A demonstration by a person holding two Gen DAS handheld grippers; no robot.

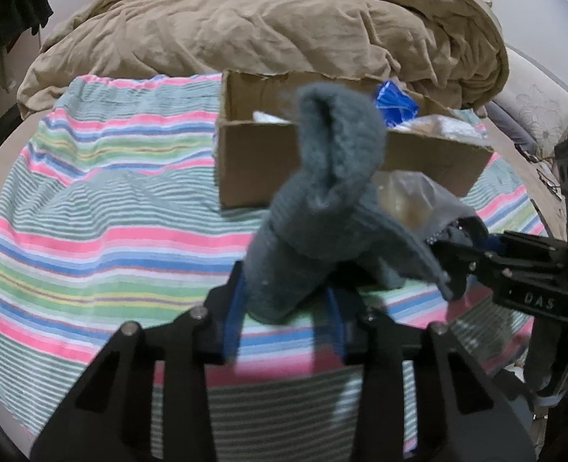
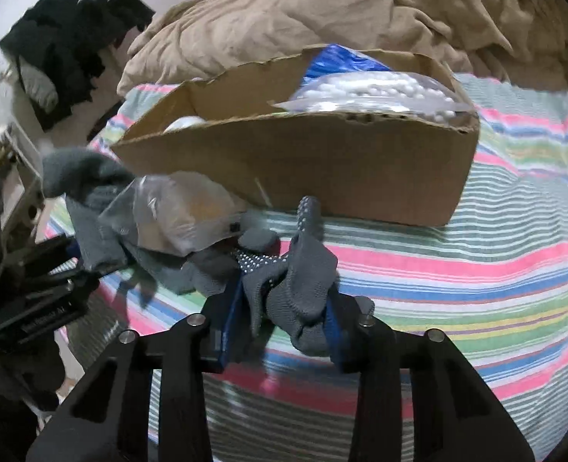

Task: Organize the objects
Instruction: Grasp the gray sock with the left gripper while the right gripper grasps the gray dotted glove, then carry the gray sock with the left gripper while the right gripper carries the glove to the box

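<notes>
- Grey gloves point(image 1: 322, 208), with a clear plastic bag point(image 1: 414, 200) bunched among them, hung above the striped sheet point(image 1: 103, 192), just in front of the cardboard box point(image 1: 260, 154).
- Left gripper point(image 1: 284, 296) was clamped on one knitted end.
- Right gripper point(image 2: 284, 304) pinched the dotted end.
- Packets filled the box near the tan duvet point(image 1: 264, 27).

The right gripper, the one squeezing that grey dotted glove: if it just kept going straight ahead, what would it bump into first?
Probably the near wall of the cardboard box, straight ahead of the right gripper and its grey glove. The gap's depth is unclear.
</notes>
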